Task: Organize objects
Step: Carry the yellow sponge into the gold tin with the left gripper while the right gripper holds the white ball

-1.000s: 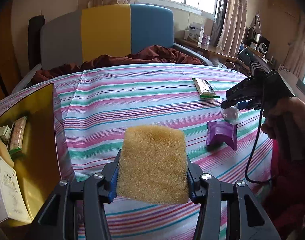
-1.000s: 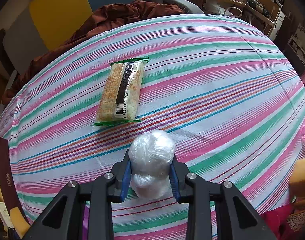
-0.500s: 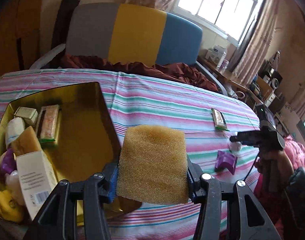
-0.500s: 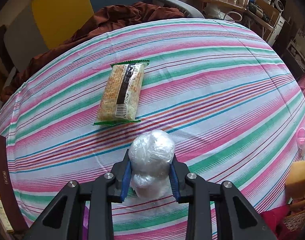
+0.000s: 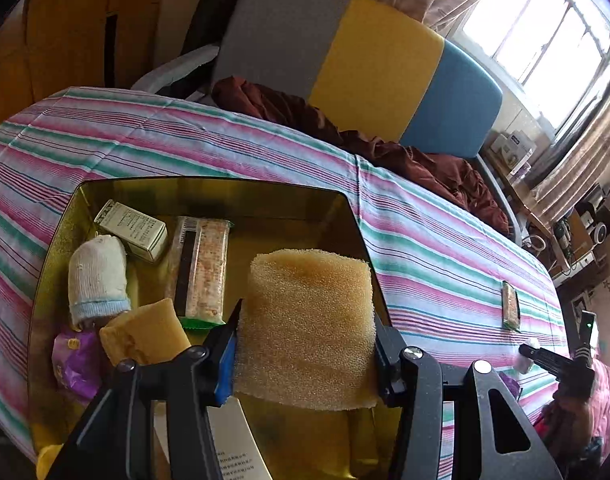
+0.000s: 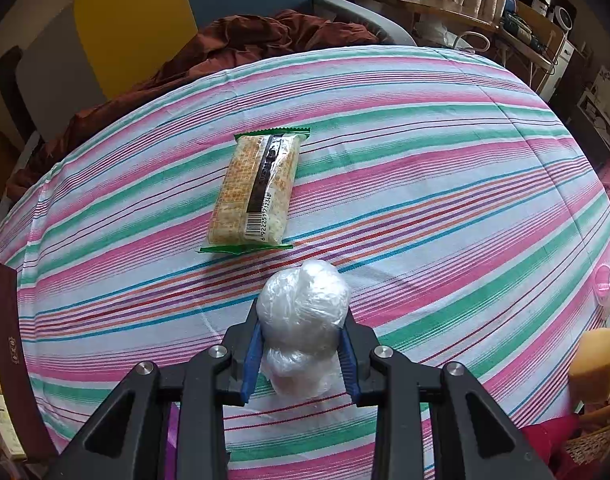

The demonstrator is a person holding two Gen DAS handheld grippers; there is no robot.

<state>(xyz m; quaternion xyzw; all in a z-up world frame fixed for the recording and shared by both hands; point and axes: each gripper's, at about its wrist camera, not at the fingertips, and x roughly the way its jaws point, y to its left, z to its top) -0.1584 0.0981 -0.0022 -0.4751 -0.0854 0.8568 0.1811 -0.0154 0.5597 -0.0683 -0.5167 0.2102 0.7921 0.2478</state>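
Your left gripper has swung across from the striped cloth to hang over the gold tin, carrying the yellow sponge with it; your right gripper has stayed put. Your left jaws are partly closed and pinch the sponge by its two sides, so it sits upright above the tin's right half. Inside the tin you can see a small white-and-green box at the far side, a wrapped cracker bar beside it, a knitted white sock or mitten, a second sponge piece and a purple packet near the left wall, and a white printed box partly hidden under your gripper. Your right jaws are nearly shut on a ball of crumpled clear plastic, held low over the striped cloth; whether it touches the cloth you cannot tell. Just beyond it on the surface lies a green-edged cracker packet, apart from the ball. A dark red blanket is heaped at the far edge.
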